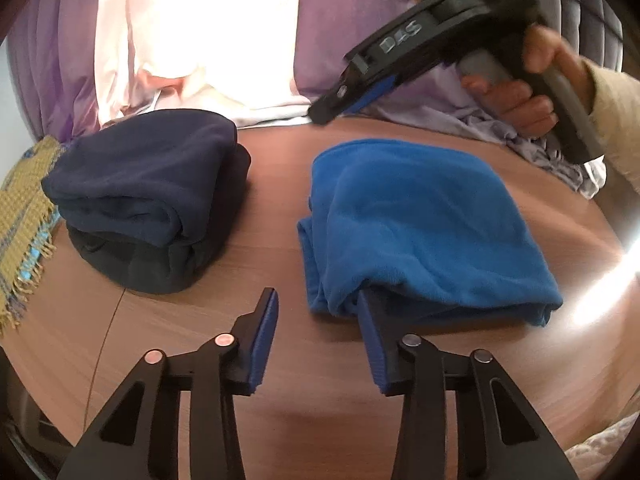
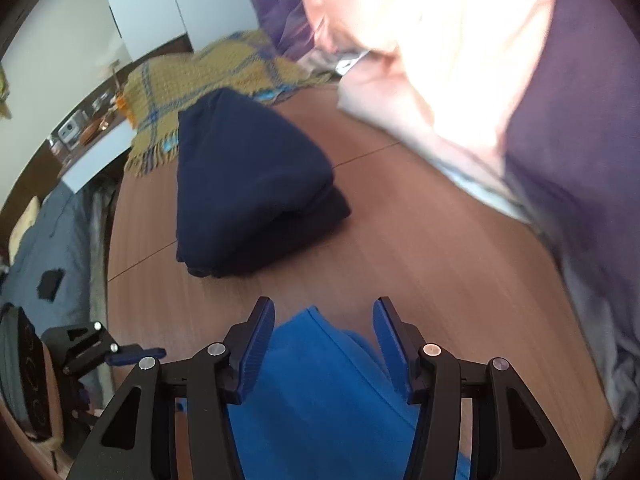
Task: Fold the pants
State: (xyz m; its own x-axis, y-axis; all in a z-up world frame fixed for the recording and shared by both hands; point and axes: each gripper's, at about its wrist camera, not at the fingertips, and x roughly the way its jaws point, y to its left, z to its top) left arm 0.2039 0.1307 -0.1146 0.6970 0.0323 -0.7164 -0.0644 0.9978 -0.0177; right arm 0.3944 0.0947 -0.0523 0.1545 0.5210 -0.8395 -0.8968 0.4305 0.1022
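Observation:
Bright blue folded pants (image 1: pixel 432 224) lie on the brown wooden table (image 1: pixel 280 184), right of centre. My left gripper (image 1: pixel 316 300) is open at their near left corner. Its right fingertip (image 1: pixel 366 304) is tucked against the cloth edge, and only bare table shows between the pads. My right gripper (image 1: pixel 332 104), held in a hand, hovers above the pants' far edge and points down-left. In the right wrist view my right gripper (image 2: pixel 323 308) is open, with the blue pants (image 2: pixel 320 380) below it and nothing gripped. My left gripper (image 2: pixel 132 354) shows at that view's lower left.
A folded navy pile (image 1: pixel 148 196) (image 2: pixel 248 184) sits left of the blue pants. A yellow plaid blanket (image 1: pixel 24 216) (image 2: pixel 208 76) lies at the table's far left edge. Pink cloth (image 1: pixel 192 40) and purple cloth (image 1: pixel 348 40) hang behind. Crumpled lavender fabric (image 1: pixel 540 140) lies at the right.

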